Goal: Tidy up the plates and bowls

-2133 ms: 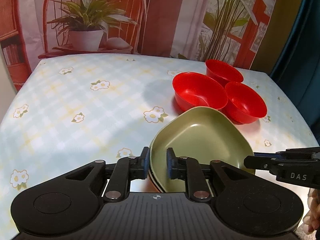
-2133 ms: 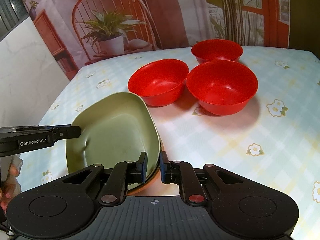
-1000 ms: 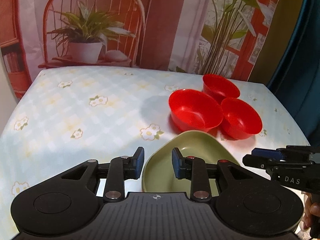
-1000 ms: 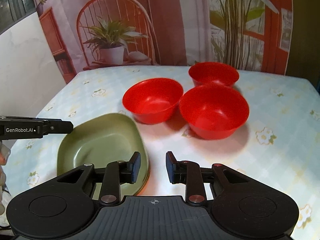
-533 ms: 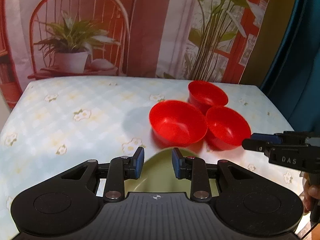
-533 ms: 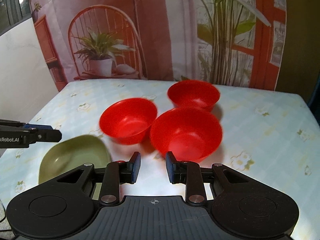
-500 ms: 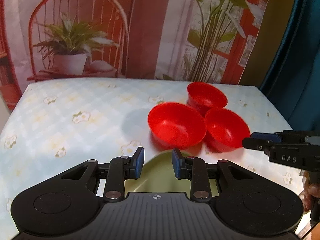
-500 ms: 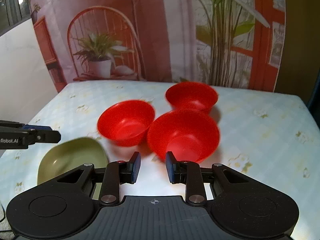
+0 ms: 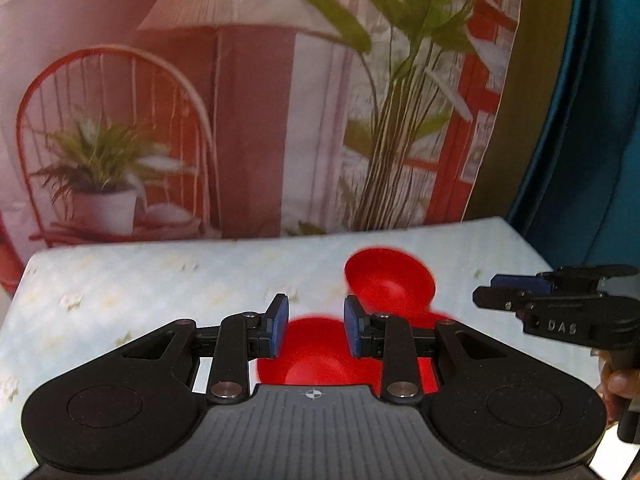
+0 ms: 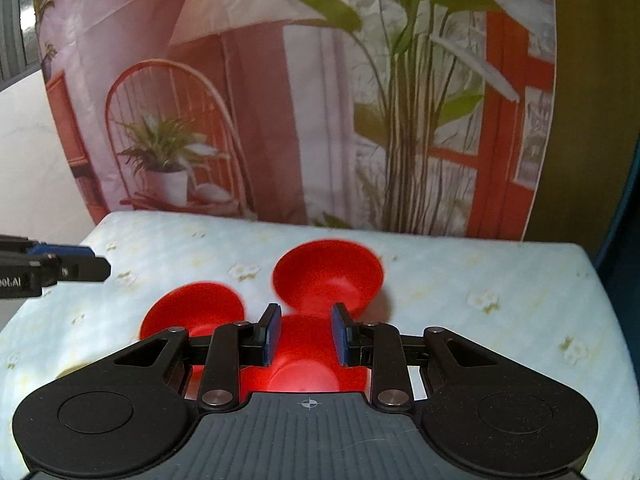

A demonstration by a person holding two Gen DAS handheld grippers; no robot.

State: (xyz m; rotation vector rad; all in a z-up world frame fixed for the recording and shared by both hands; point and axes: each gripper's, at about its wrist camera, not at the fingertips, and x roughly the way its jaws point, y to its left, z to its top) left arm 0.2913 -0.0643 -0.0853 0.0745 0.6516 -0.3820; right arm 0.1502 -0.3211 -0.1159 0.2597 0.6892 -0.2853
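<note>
Three red bowls stand close together on the flowered tablecloth [image 9: 120, 280]. In the left wrist view my left gripper [image 9: 313, 326] is open and empty, held above the near left red bowl [image 9: 316, 356]; the far red bowl [image 9: 390, 282] lies beyond, and a third is mostly hidden behind my right finger. In the right wrist view my right gripper [image 10: 304, 334] is open and empty above the near red bowl [image 10: 306, 364], with the far bowl [image 10: 328, 276] and the left bowl [image 10: 196, 312] around it. The green plates are hidden below both grippers.
A printed backdrop with a chair and plants hangs behind the table [image 10: 280, 120]. A teal curtain [image 9: 580, 120] hangs at the right. The right gripper's tip shows in the left wrist view [image 9: 520, 300]; the left gripper's tip shows in the right wrist view [image 10: 68, 268].
Both grippers let go of the green plates, opened, and pulled back and upward. The plates have dropped out of view and the red bowls now sit between the fingers.
</note>
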